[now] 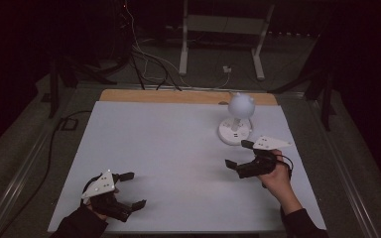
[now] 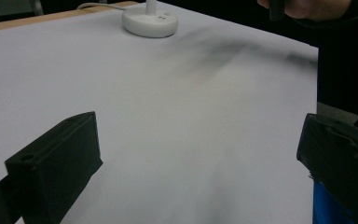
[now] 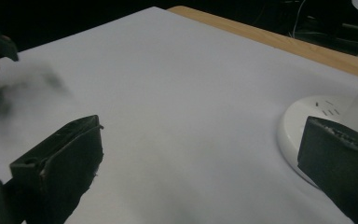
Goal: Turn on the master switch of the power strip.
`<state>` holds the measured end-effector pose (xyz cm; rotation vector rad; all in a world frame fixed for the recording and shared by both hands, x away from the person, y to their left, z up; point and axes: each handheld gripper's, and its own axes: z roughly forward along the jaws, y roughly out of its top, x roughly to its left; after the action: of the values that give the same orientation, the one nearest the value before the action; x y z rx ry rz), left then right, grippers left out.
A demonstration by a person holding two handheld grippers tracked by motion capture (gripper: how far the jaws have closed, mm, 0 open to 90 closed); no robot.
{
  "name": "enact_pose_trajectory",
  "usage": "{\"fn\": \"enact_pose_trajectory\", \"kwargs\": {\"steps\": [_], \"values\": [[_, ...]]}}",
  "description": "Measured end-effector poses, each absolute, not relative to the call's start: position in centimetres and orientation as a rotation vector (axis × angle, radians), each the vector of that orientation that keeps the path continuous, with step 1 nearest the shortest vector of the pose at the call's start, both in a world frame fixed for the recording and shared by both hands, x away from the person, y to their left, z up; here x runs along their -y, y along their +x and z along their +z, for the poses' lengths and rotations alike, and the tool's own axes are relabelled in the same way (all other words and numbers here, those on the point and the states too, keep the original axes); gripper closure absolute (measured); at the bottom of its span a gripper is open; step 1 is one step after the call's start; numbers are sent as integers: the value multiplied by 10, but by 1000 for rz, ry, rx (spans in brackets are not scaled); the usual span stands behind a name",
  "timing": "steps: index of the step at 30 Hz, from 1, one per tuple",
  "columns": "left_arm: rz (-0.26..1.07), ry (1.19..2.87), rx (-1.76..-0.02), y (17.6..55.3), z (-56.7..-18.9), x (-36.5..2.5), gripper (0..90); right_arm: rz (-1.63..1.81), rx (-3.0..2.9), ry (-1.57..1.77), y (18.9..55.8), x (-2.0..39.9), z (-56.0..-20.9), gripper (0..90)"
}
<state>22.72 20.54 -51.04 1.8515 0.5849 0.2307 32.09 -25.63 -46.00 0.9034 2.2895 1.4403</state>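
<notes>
Nearest you, at the bottom edge of the high view, your two dark sleeves come in, each hand holding tongs over the desk point(image 1: 178, 148). Your left tongs point(image 1: 132, 190) sit low at the near left corner, just above the white sheet, jaws spread wide with nothing between them. In the left gripper view those tongs point(image 2: 198, 154) show the same: two black jaws far apart at the frame's sides, bare white surface in the gap.

Your right tongs point(image 1: 239, 153) are out at the right side of the desk, pointing left and slightly away from you, jaws also apart and holding nothing. Your right hand point(image 1: 278, 176) grips them from behind, a cable looping off the back. In the right gripper view the tongs point(image 3: 200, 149) stand open over the sheet, the right jaw overlapping the lamp base.

That lamp point(image 1: 238, 116) is the one thing on the desk: a white round base with a short stem and a globe head, standing upright at the far right, near the wooden back edge. It lies just beyond your right tongs, not touching them. Its base point(image 2: 150, 22) shows at the top of the left gripper view, and again at the right point(image 3: 303, 126) in the right gripper view.
</notes>
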Motion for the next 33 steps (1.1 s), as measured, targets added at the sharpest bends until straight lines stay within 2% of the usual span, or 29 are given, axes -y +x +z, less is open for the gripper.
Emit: {"fn": "enact_pose_trajectory", "kwargs": {"steps": [33], "values": [[229,1849,-594,228,-511,-206,0,1362,-2184,1094,381,286,-482,0]]}}
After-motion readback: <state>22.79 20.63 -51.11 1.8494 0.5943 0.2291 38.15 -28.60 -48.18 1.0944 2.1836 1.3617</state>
